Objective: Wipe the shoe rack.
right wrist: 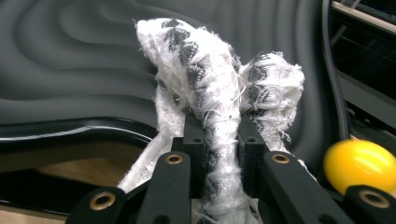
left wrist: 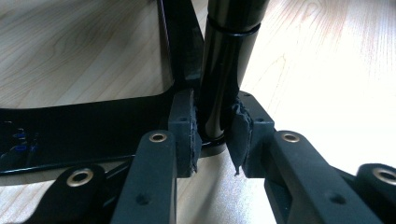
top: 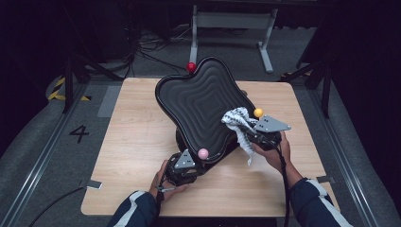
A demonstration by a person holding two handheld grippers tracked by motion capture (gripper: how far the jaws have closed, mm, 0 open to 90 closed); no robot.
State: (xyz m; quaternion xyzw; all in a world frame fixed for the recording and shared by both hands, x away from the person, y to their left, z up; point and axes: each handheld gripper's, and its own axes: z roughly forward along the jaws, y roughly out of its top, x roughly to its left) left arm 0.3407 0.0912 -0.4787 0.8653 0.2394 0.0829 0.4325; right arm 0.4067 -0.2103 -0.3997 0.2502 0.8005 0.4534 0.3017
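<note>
Cloth [top: 240,124], a frayed white rag with a dark woven pattern, is bunched against the lower right edge of the black seat [top: 198,106] of a chair tipped on its side on the bench [top: 137,142]. It looks light, limp and loose-threaded, so I judge it will fold and drag rather than push; only the part backed by the jaws will press on the ribbed surface, and a tail hangs free toward the bench. A bunched middle is the sensible hold, and that is where the right gripper [right wrist: 219,140] has it, jaws pressed together on a thick twist of cloth with two wads standing above them. The seat is stiff, glossy at its rim and probably slippery, and the whole chair seems heavy and awkward to steady. Its round black post [left wrist: 219,79] gives a firm narrow grip, though smooth; the left gripper [left wrist: 215,135] pinches that post low down, pads tight on both sides. Coloured balls sit on the grippers and beyond the seat's far edge.
</note>
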